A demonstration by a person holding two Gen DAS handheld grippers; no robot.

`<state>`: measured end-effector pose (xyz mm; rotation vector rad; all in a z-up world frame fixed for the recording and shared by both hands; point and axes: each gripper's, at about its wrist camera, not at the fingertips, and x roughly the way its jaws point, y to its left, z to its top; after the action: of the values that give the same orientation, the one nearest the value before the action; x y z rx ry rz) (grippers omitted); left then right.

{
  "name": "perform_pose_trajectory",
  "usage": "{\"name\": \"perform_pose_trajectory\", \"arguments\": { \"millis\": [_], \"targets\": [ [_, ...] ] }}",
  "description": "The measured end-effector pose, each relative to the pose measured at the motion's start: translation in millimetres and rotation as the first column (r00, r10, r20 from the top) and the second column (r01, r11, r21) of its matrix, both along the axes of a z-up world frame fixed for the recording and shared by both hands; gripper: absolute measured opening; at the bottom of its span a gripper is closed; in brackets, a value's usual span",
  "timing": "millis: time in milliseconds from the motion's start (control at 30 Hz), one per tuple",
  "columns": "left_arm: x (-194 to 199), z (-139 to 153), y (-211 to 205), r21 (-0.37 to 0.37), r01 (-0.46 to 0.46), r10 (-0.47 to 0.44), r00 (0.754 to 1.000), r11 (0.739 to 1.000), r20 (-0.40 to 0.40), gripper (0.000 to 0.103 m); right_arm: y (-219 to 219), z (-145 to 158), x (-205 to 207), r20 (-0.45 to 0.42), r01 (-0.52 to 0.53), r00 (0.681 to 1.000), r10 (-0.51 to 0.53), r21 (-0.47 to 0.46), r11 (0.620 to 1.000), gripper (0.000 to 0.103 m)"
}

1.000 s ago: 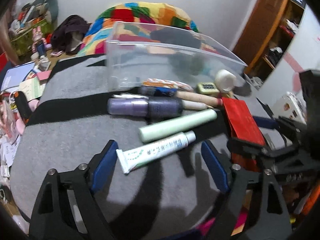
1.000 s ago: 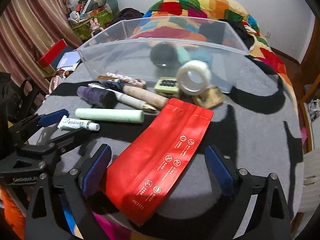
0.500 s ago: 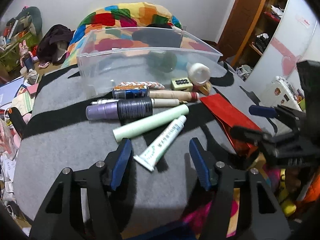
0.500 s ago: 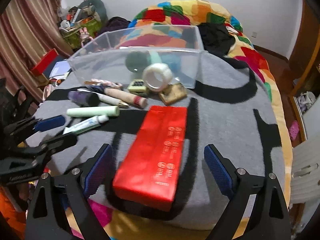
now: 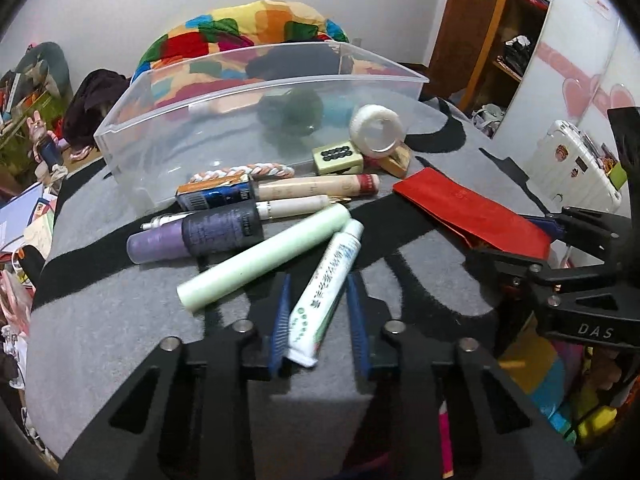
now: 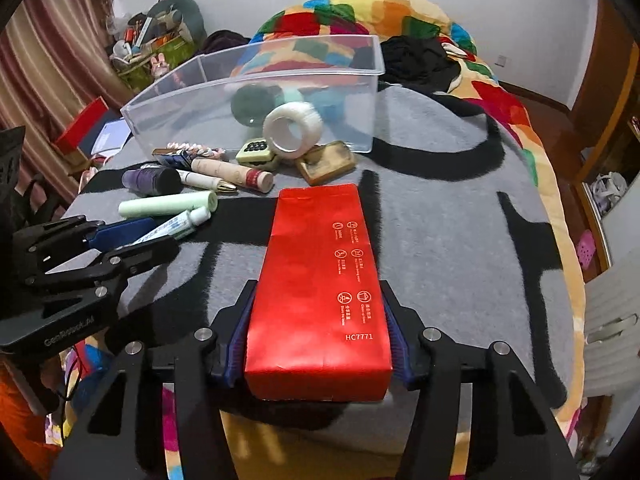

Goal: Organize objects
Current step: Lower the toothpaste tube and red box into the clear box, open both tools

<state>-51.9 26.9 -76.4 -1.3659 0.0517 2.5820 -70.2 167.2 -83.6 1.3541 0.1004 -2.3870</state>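
Left tongs [image 5: 318,312]: jaws have just been closing on the white tube [image 5: 325,297]. The blue pads flank its crimped end, near-touching, with a thin gap visible at the right pad; contact is not confirmed. Right tongs [image 6: 318,338]: jaws have also just been closing, and the pads now press both long edges of the red pouch [image 6: 320,292] at its near end.

Judgement on the step: seat both grips fully before lifting. The tube is soft, so squeeze on the flat crimp, not the filled body. The pouch looks limp and long, so its far end will likely droop; lift it level.

Tube: white, green print, cap pointing to 1 o'clock and touching the pale green stick [image 5: 264,256]. Pouch: glossy red, small printed icons, lying flat along the 12 o'clock line on the grey blanket [image 6: 460,240].

Clear bin [image 6: 256,92] sits at 12 o'clock beyond the clutter, open-topped, holding a few items.
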Motion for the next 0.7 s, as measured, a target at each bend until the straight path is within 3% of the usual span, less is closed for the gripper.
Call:
{"name": "perform_pose_trajectory", "arguments": {
  "millis": [100,233,433,700],
  "targets": [
    [5,1,5,-0.013,0.009,-0.009,1.000,1.000,-0.011,0.017,7,6,4,-0.028,0.009,1.000,-0.009,-0.008,1.000,0.052],
    [12,2,9,-0.016,-0.005,0.005,1.000,1.000,-0.022,0.017,17,20,9,-0.073,0.020,0.997,-0.023,-0.031,0.999,0.052],
    [16,15,3,0.043,-0.048,0.050,0.997,0.998,-0.051,0.017,19,44,7,-0.145,0.021,0.989,-0.030,-0.064,0.998,0.052],
    [6,53,-4,0.118,-0.074,0.092,0.984,0.990,-0.152,0.017,10,73,-20,-0.231,0.019,0.972,-0.041,-0.096,0.995,0.052]
  ]
}}
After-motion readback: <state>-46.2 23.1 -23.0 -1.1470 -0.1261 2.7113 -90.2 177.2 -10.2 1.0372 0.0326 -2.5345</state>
